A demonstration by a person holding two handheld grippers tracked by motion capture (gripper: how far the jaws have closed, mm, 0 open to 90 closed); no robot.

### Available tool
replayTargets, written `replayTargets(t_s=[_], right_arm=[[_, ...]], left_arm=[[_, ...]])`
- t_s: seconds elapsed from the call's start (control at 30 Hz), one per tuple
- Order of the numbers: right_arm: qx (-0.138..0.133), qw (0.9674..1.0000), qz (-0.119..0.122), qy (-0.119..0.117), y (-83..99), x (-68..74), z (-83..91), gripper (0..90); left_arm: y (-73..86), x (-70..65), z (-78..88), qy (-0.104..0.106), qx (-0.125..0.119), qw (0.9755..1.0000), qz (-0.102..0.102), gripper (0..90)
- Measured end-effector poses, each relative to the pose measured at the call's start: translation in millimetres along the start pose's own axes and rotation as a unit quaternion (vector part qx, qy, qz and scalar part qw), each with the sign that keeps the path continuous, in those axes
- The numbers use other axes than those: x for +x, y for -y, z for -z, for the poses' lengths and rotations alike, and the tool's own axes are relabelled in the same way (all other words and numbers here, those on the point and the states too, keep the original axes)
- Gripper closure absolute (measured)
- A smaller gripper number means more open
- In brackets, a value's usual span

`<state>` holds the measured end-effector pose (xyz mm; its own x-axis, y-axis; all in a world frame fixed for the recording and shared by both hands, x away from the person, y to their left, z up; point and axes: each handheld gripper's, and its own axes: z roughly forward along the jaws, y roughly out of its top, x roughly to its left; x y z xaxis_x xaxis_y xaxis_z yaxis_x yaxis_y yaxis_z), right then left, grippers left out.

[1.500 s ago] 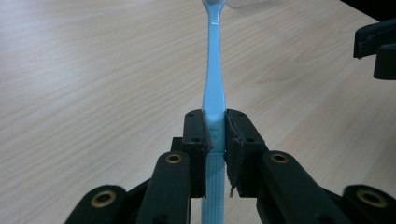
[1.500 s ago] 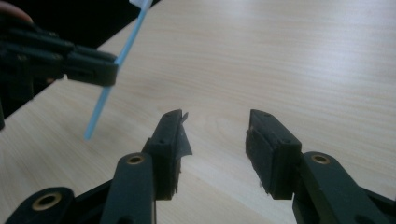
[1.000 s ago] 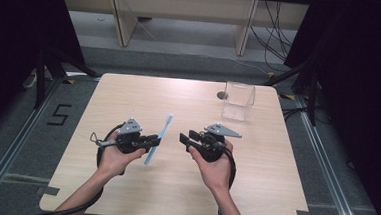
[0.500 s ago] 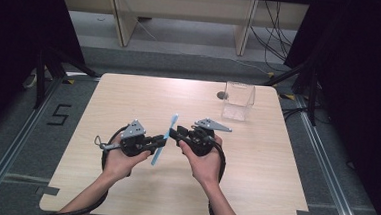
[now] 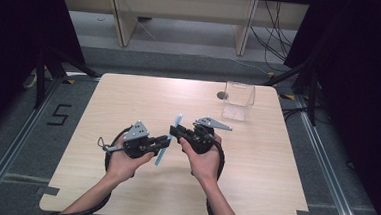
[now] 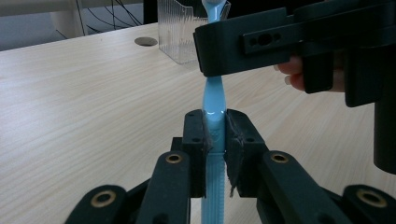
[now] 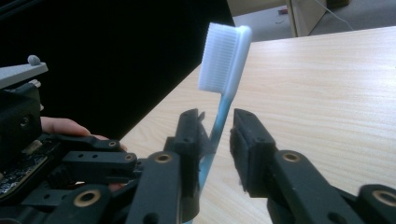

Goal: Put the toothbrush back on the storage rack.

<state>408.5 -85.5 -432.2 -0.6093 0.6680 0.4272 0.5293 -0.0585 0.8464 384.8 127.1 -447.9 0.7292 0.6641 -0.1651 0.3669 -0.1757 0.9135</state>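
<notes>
A light blue toothbrush [image 5: 161, 155] with white bristles [image 7: 218, 57] hangs upright-tilted above the table's middle. My left gripper [image 5: 165, 142] is shut on its handle [image 6: 214, 95], pads [image 6: 204, 133] pressing both sides. My right gripper [image 5: 175, 131] faces it from the right, its jaws around the thin neck [image 7: 219, 123] below the head. These jaws have just been closing. In the right gripper view [image 7: 217, 135] one pad is at the neck and the other stands a small gap away. One right jaw crosses in front of the brush in the left gripper view.
A clear plastic holder [image 5: 239, 100] stands at the table's back right, with a round cable hole [image 5: 221, 95] beside it. The wooden table [image 5: 129, 98] stretches around both hands. Both forearms come in from the bottom edge.
My right gripper has moved left to the toothbrush and its jaws have narrowed around the neck. The left gripper kept the brush almost still.
</notes>
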Motion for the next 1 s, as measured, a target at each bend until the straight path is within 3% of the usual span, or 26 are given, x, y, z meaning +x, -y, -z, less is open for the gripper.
replayTargets(t_s=[0.07, 0.17, 0.23, 0.5, 0.77, 0.87, 0.9, 1.0], right_arm=[[0.002, 0.9999, -0.008, -0.008, 0.2, 1.1, 0.4, 78.0], [0.000, 1.0000, 0.000, -0.003, 0.9, 0.4, -1.4, 81.1], [-0.002, 0.9999, 0.003, -0.015, 0.5, 1.7, -1.7, 84.2], [-0.003, 0.9997, 0.017, -0.015, -1.4, 6.7, -2.3, 86.3], [-0.016, 0.9996, 0.024, -0.002, -4.2, 4.7, 0.4, 86.3], [-0.016, 0.9990, 0.039, 0.011, -4.3, 2.4, 2.0, 86.3], [-0.013, 0.9996, 0.025, 0.004, -4.0, 3.5, 3.5, 86.3], [-0.018, 0.9989, 0.042, 0.016, -4.0, -0.1, 4.5, 86.3]], left_arm=[[-0.1, -0.5, 0.0, 0.001, -0.001, 1.0000, -0.001, 77.9], [-0.1, -1.5, -0.3, 0.001, -0.001, 1.0000, -0.002, 77.9], [-0.3, -1.7, -0.6, -0.001, -0.001, 1.0000, -0.003, 77.9], [-1.5, -1.8, -1.7, -0.006, -0.005, 0.9999, -0.008, 77.0], [2.0, 0.9, 0.4, -0.022, 0.001, 0.9992, -0.033, 61.9], [3.9, 3.5, 5.0, -0.032, 0.010, 0.9986, -0.041, 56.3], [5.0, 4.8, 6.2, -0.032, 0.009, 0.9986, -0.042, 54.8], [7.3, 7.5, 10.1, -0.036, 0.012, 0.9985, -0.041, 51.4]])
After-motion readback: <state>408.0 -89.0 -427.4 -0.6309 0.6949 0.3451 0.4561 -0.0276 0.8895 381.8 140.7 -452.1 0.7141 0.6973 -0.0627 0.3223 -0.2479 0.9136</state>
